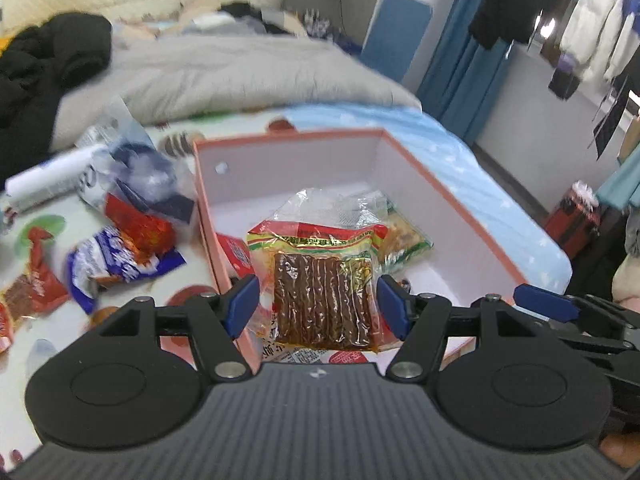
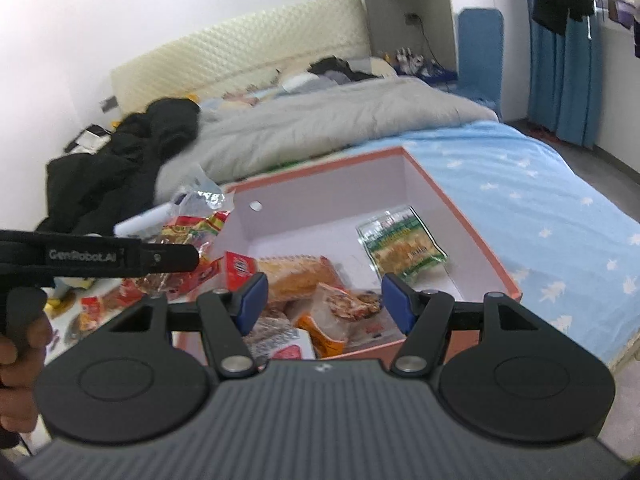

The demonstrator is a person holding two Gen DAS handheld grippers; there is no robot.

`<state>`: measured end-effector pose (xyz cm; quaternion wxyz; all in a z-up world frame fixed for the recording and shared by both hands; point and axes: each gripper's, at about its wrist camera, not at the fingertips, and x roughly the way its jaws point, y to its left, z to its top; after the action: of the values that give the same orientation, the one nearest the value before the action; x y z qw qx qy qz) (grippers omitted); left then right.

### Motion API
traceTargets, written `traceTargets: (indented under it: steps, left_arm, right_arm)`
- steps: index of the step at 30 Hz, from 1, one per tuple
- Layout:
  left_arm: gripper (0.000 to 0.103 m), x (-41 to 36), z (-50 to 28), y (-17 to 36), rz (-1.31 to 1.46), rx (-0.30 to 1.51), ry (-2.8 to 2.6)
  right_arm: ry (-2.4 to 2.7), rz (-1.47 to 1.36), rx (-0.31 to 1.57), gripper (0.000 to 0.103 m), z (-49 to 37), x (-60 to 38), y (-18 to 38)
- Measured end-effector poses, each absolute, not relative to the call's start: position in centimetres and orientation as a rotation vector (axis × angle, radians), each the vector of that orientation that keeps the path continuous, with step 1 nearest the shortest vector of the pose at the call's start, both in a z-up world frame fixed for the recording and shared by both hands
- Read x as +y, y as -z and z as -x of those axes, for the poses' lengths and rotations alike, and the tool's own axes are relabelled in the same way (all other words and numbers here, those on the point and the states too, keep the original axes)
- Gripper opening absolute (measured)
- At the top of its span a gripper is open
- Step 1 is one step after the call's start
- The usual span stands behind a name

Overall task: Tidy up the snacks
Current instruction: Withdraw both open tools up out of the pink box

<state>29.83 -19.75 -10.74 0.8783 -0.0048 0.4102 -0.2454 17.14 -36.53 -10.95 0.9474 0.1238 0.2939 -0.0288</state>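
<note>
A messy bedroom, and on the bed (image 2: 540, 184) an open pink box (image 1: 452, 204) with loose snacks piled at its nine o'clock. The left gripper (image 1: 318, 306), fingers spread, has a brown spicy-strip packet (image 1: 324, 300) between them, over the box; whether it's pinched or already loose I can't tell. The right gripper (image 2: 322, 300) hangs wide apart, empty, above the box's near end. The risk, I'd say: the slick packet slipping crooked onto the near rim and out.

left wrist: close above box (image 1: 460, 216) | right wrist: nearby; both share it
</note>
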Motion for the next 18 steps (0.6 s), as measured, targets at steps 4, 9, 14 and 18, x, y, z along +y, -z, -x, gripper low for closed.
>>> traceTargets:
  steps: [4,9,14,18]
  left_arm:
    - [0.070,-20.8,-31.3,12.4,0.003,0.911,0.540]
    - [0.098,-20.6,-31.8,12.9,0.023,0.906,0.518]
    - [0.098,-19.5,-31.7,12.0,0.045,0.895,0.513]
    - [0.098,-17.9,-30.4,10.6,0.060,0.854,0.504]
  right_arm:
    - [0.082,-0.277,0.635,0.065,-17.7,-37.1,12.0]
    - [0.091,-0.273,0.646,0.065,-17.4,-37.3,12.2]
    - [0.128,-0.259,0.639,0.065,-16.9,-37.2,12.2]
    - [0.123,-0.267,0.633,0.065,-16.0,-36.9,12.1]
